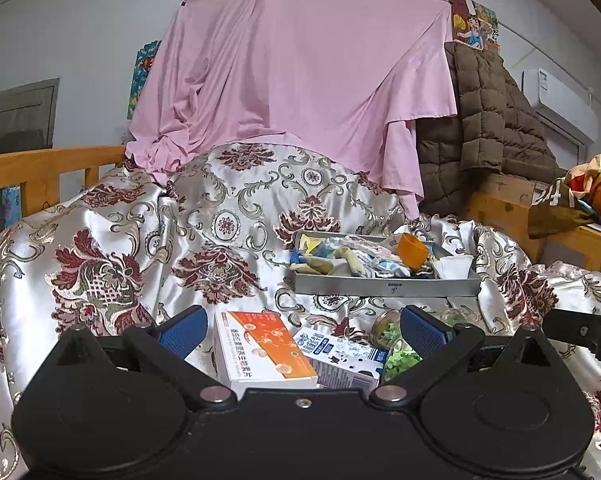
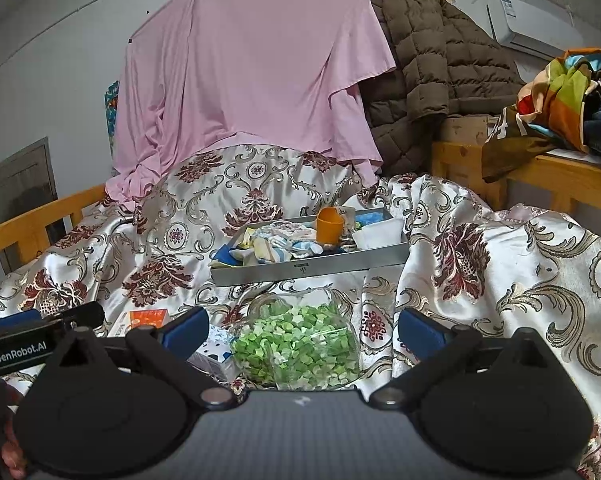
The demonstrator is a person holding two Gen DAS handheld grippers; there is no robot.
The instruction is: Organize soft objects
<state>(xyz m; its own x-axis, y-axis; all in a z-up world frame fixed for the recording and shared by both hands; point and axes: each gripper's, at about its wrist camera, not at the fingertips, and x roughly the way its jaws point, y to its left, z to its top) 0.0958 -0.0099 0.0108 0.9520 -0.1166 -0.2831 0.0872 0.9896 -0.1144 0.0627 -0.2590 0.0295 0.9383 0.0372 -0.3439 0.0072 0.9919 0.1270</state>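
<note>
A grey tray [image 1: 384, 286] sits on the floral satin bedspread [image 1: 100, 248], holding crumpled soft cloths and socks [image 1: 340, 258] and an orange cup [image 1: 412, 251]. The right wrist view shows the tray [image 2: 312, 270], the cloths [image 2: 276, 246] and the cup [image 2: 329, 225] too. My left gripper [image 1: 302, 330] is open and empty above an orange-white box [image 1: 260, 350] and a blue-white carton [image 1: 340, 354]. My right gripper [image 2: 302, 330] is open and empty, above a clear jar of green pieces [image 2: 300, 344].
A pink sheet [image 1: 300, 72] hangs behind the bed. A brown quilted jacket [image 1: 488, 120] drapes at the right. Wooden bed rails [image 1: 40, 168] run along the left. A colourful cloth pile [image 2: 568, 92] lies on a wooden shelf at the right.
</note>
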